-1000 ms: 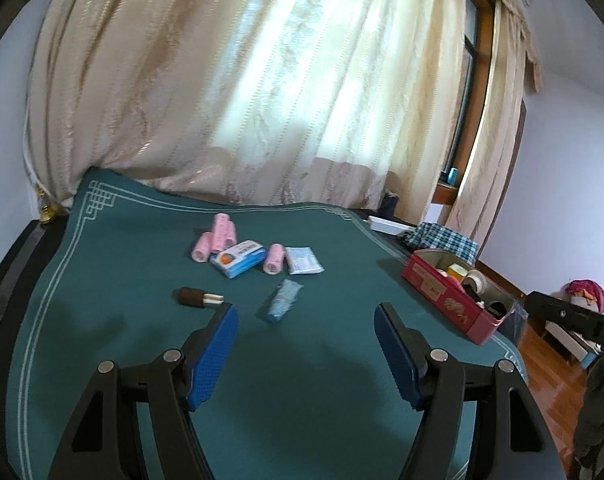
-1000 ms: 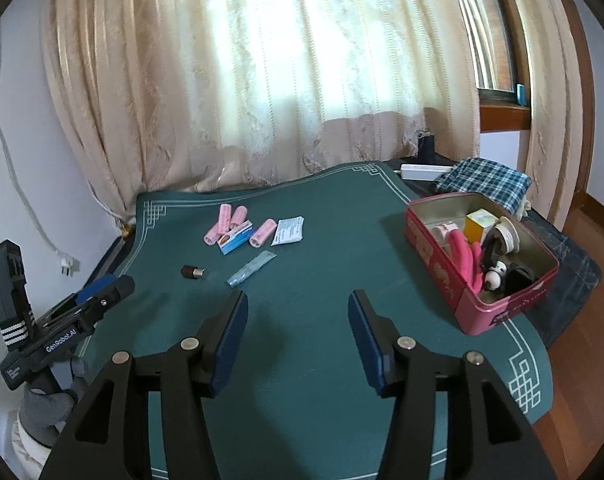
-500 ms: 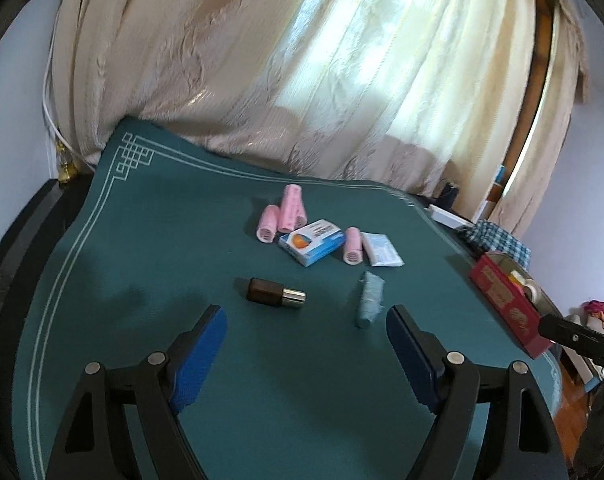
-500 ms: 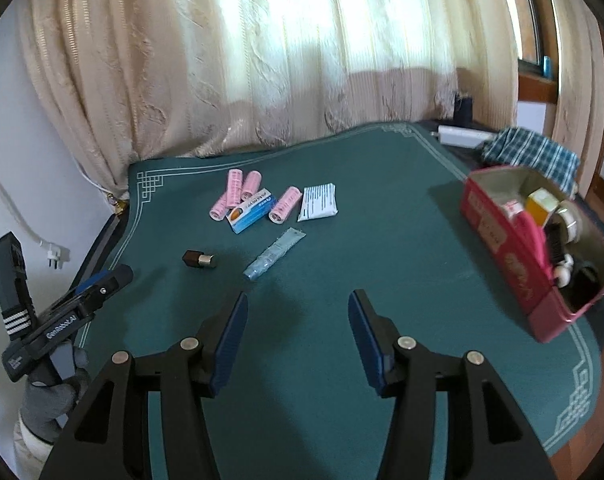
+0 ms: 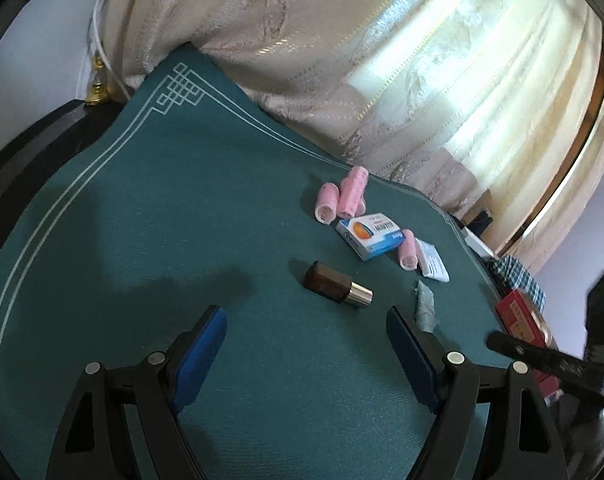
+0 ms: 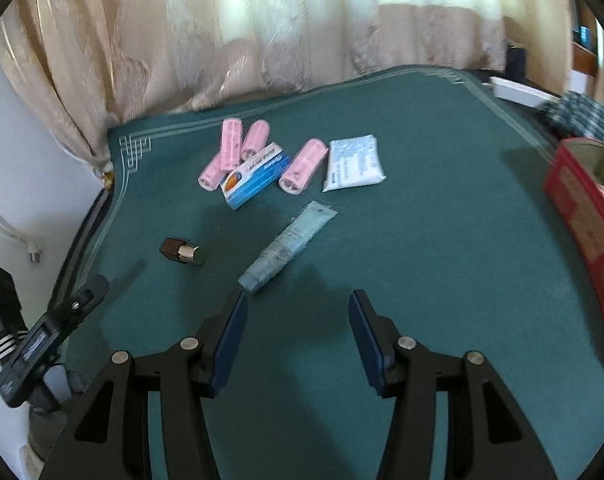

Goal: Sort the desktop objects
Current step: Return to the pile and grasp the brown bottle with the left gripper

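Note:
On the green table mat [image 5: 142, 240] lie a brown lipstick with a gold end [image 5: 337, 285], several pink hair rollers [image 5: 350, 196], a blue and white box [image 5: 372, 235], a white sachet [image 5: 433, 260] and a pale blue tube [image 5: 425, 304]. My left gripper [image 5: 307, 330] is open and empty, just short of the lipstick. In the right wrist view I see the lipstick [image 6: 180, 251], rollers [image 6: 238, 148], box [image 6: 254, 176], sachet [image 6: 354, 164] and tube [image 6: 288, 246]. My right gripper [image 6: 298, 312] is open and empty, just short of the tube's near end.
A red tin box [image 6: 586, 220] with items inside stands at the table's right side, also seen in the left wrist view [image 5: 522, 320]. Curtains [image 5: 342, 60] hang behind the table. A checked cloth [image 6: 582, 116] and white power strip [image 6: 518, 92] lie at the back right.
Both grippers have moved forward and lower toward the objects. The left one has swung toward the lipstick, the right one toward the tube. Both stay open.

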A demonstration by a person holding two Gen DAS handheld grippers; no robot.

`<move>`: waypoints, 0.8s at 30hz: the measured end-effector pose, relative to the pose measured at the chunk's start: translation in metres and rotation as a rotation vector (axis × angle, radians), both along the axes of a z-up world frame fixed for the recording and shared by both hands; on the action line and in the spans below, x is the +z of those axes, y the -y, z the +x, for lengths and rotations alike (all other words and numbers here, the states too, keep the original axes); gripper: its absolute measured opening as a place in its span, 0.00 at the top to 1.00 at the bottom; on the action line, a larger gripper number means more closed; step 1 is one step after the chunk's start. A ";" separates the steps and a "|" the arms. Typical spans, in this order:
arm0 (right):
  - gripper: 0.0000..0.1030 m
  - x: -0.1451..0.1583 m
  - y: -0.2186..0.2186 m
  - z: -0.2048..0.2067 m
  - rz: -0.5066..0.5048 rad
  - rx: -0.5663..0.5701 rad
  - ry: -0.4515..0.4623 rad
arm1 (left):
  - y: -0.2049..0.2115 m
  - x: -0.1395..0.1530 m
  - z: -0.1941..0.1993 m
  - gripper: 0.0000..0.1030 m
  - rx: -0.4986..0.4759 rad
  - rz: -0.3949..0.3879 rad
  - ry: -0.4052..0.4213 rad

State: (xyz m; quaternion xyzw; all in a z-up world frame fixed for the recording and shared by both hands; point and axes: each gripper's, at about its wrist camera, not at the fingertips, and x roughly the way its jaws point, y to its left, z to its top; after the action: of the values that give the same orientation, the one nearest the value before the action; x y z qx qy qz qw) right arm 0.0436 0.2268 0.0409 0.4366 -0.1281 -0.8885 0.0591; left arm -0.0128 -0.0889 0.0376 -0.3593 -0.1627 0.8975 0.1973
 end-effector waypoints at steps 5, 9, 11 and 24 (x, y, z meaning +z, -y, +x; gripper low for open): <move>0.45 -0.013 0.010 -0.037 0.000 0.050 0.042 | -0.010 -0.002 0.001 0.19 -0.019 -0.044 -0.001; 0.45 -0.023 0.030 -0.064 0.021 0.113 0.072 | -0.010 -0.005 -0.001 0.19 -0.010 -0.054 0.006; 0.45 -0.033 0.040 -0.076 0.059 0.132 0.095 | -0.008 -0.006 -0.002 0.19 0.000 -0.054 0.011; 0.75 -0.035 -0.011 -0.036 0.129 0.167 0.026 | -0.052 -0.016 -0.026 0.19 -0.015 -0.244 0.123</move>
State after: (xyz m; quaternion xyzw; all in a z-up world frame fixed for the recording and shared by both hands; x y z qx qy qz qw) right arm 0.0076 0.2381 0.0056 0.4601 -0.0344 -0.8812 0.1031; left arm -0.0391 -0.0374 0.0218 -0.4362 -0.0615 0.8854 0.1483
